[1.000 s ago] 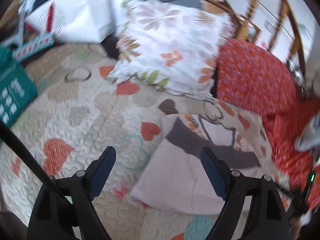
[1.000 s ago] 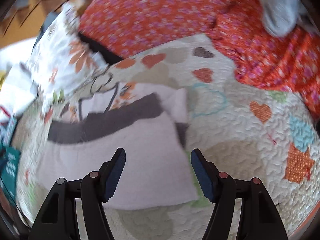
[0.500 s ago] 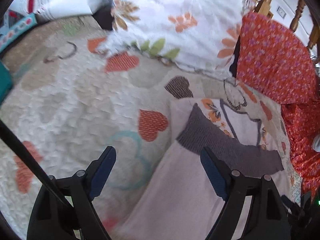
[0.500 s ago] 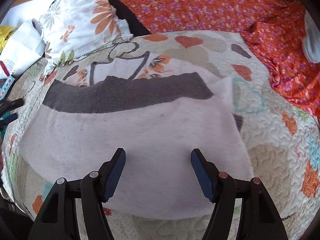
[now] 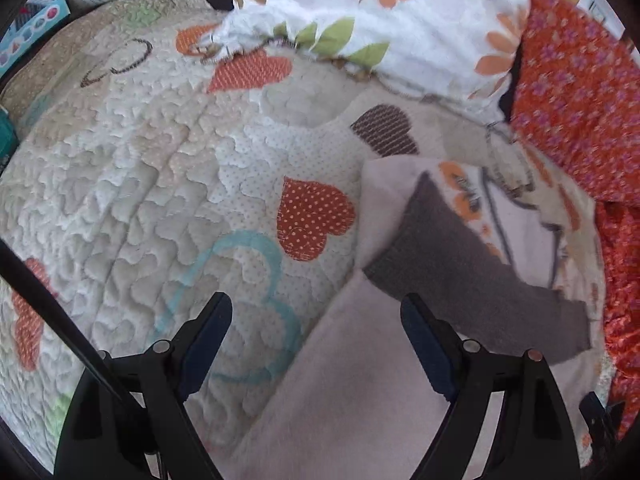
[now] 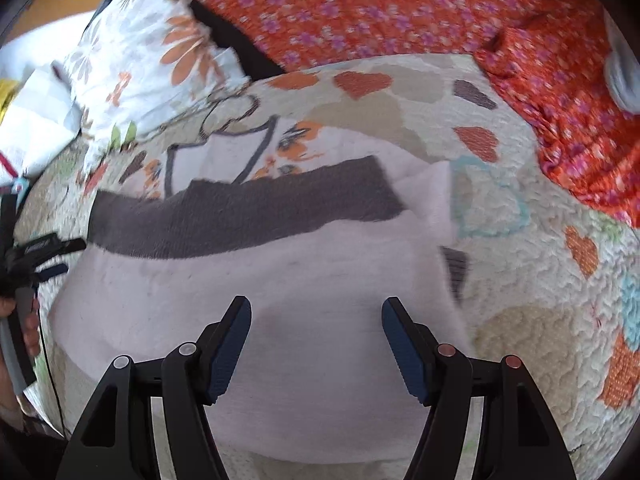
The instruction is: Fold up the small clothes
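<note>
A pale pink garment (image 6: pixel 256 280) with a dark grey band (image 6: pixel 240 216) lies flat on a quilted heart-pattern bedspread (image 6: pixel 520 320). In the left wrist view the pink garment (image 5: pixel 360 380) fills the lower right, its grey band (image 5: pixel 460 264) running beyond it. My left gripper (image 5: pixel 316 320) is open and empty, over the garment's left edge. My right gripper (image 6: pixel 316 320) is open and empty, over the garment's near part. The left gripper also shows in the right wrist view (image 6: pixel 40 256), at the garment's left edge.
A white floral pillow (image 5: pixel 380 8) and an orange floral pillow (image 5: pixel 572 92) lie beyond the garment. Orange floral cloth (image 6: pixel 400 8) covers the far side. A white top with grey trim (image 6: pixel 224 152) lies behind the grey band. White bags (image 6: pixel 36 120) sit at left.
Both grippers have come in closer to the pink garment from farther back. Both stay open. The garment lies as before.
</note>
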`<state>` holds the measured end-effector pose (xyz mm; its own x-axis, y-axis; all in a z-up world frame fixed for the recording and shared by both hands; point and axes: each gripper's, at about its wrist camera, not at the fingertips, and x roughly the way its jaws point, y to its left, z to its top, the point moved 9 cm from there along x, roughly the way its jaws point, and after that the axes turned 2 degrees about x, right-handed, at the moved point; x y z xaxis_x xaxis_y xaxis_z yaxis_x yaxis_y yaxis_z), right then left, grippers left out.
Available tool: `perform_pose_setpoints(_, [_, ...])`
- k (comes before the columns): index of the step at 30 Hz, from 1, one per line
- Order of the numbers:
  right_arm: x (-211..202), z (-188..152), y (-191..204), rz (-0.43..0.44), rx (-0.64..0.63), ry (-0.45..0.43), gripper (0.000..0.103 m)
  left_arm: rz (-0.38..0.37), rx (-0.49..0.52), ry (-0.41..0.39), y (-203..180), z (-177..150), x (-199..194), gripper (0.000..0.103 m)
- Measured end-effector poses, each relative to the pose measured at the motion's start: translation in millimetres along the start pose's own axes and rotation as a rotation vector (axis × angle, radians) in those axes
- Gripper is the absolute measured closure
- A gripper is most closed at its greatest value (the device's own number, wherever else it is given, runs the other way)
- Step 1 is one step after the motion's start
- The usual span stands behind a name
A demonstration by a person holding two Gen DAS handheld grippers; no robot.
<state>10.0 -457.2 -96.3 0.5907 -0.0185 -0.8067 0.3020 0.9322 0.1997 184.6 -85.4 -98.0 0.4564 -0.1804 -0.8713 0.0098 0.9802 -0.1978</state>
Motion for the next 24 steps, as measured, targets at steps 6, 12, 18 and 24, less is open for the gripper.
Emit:
perform_pose_setpoints(6, [-13, 3, -43, 0.003, 0.158, -0.010, 0.030, -0.048, 0.002, -0.022, 6, -17, -34, 0.018])
perform_pose_setpoints(12, [-15, 3, -83, -0.012, 0.310, -0.015, 0.027, -0.057, -0.030, -0.047, 30, -27, -57, 0.018])
perform_pose_setpoints(18, [13, -21, -95, 0.071, 0.418, 0.077, 0.026, -0.082, -0.063, -0.050, 42, -30, -64, 0.018])
perform_pose_setpoints(24, [21, -16, -70, 0.290, 0.454, 0.073, 0.024, -0.121, -0.085, -0.036, 44, -33, -67, 0.018])
